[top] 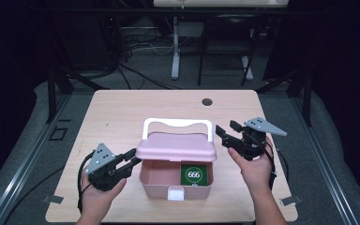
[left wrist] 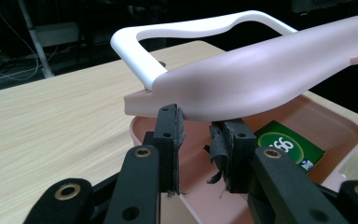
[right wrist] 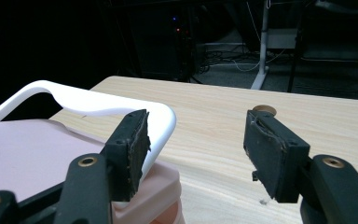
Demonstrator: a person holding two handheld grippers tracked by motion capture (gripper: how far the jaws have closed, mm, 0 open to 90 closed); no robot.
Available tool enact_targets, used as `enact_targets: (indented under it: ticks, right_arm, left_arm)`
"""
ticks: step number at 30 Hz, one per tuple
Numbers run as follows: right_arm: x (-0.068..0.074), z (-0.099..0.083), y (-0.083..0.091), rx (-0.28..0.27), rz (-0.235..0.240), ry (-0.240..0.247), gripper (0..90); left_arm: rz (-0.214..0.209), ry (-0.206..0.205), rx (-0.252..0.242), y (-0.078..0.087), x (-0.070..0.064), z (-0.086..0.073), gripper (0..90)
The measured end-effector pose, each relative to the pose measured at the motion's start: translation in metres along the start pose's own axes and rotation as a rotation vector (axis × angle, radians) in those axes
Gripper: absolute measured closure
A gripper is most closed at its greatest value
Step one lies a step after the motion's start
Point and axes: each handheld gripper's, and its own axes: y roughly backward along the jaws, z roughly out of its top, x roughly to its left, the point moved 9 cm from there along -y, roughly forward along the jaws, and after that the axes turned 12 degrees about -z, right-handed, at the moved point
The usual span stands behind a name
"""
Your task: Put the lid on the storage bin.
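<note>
The pink box (top: pixel 176 180) sits near the desk's front edge, lid (top: pixel 176 147) half raised. Your left tool (top: pixel 132 158), jaws narrowly parted, holds nothing; right tool (top: pixel 226 135) gapes wide. Steady the lid's corner before lifting.

One table (top: pixel 122 112) carries the things. On it stands one pink box (top: pixel 155 180), with one pink lid (top: pixel 176 146) and one white handle (top: pixel 177 123). The box has one white latch (top: pixel 176 193) at its front. Inside lies one green card (top: pixel 193 175). The table has one round hole (top: pixel 207 101) near its far edge. Two tongs are in view, a left one (top: pixel 133 158) and a right one (top: pixel 226 130), each with two jaws. Two hands hold them, one left (top: pixel 98 194) and one right (top: pixel 255 168).
</note>
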Motion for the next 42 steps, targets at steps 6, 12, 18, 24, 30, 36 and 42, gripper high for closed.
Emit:
enact_targets:
  ticks: [6,12,18,24,30,36,42]
  right_arm:
    - [0.001,-0.001,-0.001,0.008,0.002,0.007,40.1]
    - [0.001,-0.002,-0.001,0.011,0.003,0.007,40.0]
    - [0.001,-0.002,-0.001,0.01,0.003,0.006,40.0]
    - [0.001,-0.002,-0.001,0.012,0.004,0.003,40.0]
    - [0.001,-0.002,-0.001,0.014,0.004,0.005,40.0]
    - [0.001,-0.003,-0.002,0.016,0.005,0.007,40.0]
    - [0.001,-0.003,-0.002,0.017,0.006,0.004,40.0]
  left_arm:
    - [-0.001,0.002,0.005,0.0,-0.001,-0.005,71.8]
    - [-0.002,0.009,0.01,0.001,-0.003,-0.01,72.4]
    - [-0.008,0.013,0.022,0.001,-0.004,-0.018,72.7]
    - [-0.012,0.021,0.03,0.001,-0.005,-0.026,73.0]
    - [-0.015,0.029,0.055,0.0,-0.007,-0.038,73.1]
    - [-0.023,0.032,0.068,0.0,-0.008,-0.045,73.1]
    - [-0.027,0.033,0.076,0.003,-0.011,-0.047,73.1]
